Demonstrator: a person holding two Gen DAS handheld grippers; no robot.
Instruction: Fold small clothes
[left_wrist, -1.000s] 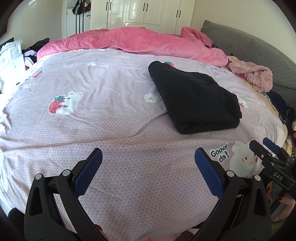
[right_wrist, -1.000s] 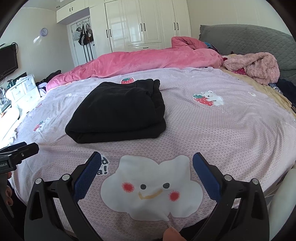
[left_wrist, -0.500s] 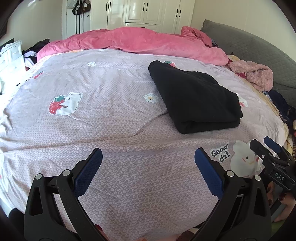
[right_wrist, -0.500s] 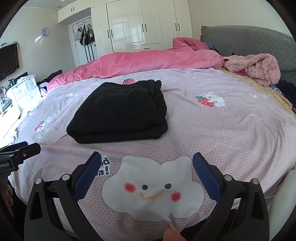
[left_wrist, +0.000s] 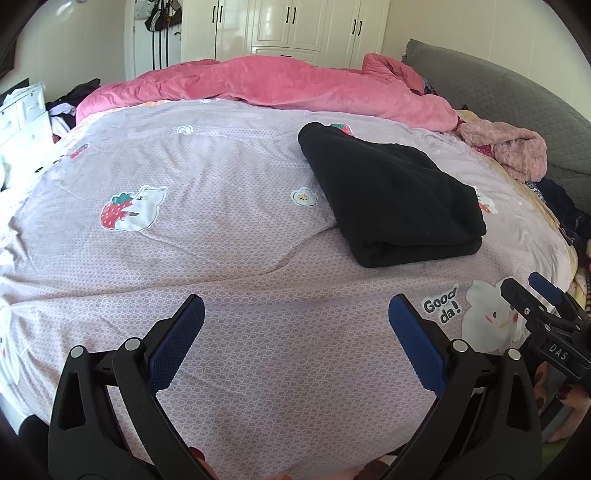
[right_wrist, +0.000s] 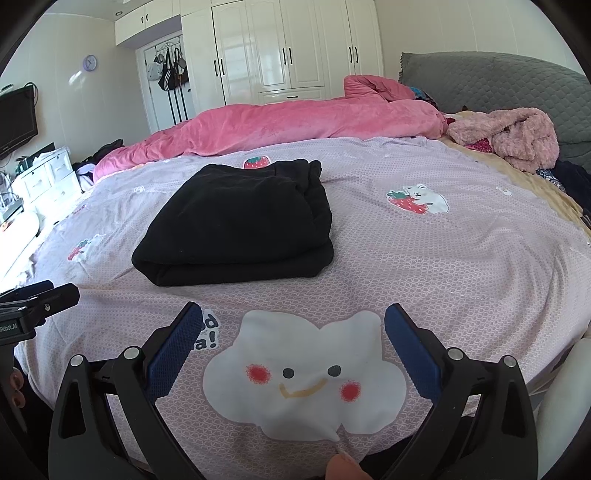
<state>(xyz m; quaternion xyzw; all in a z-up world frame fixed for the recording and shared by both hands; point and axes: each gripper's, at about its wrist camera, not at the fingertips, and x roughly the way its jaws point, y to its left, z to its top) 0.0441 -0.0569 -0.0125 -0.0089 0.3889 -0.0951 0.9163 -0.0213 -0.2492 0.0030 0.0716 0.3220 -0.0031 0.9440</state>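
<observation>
A black garment (left_wrist: 391, 192) lies folded into a thick rectangle on the lilac bedspread (left_wrist: 221, 258); it also shows in the right wrist view (right_wrist: 240, 225). My left gripper (left_wrist: 295, 314) is open and empty, held near the bed's front edge, to the left of and nearer than the garment. My right gripper (right_wrist: 291, 317) is open and empty over the cloud print, just in front of the garment. The right gripper also shows at the right edge of the left wrist view (left_wrist: 532, 291), and the left gripper at the left edge of the right wrist view (right_wrist: 40, 299).
A pink duvet (left_wrist: 280, 88) is bunched along the far side of the bed. A fluffy pink garment (right_wrist: 513, 136) lies at the far right by the grey headboard (right_wrist: 491, 77). White wardrobes (right_wrist: 291, 48) stand behind. White drawers (right_wrist: 40, 177) stand at the left.
Both grippers have drifted slightly back from the garment and stay open. The folded garment has not moved.
</observation>
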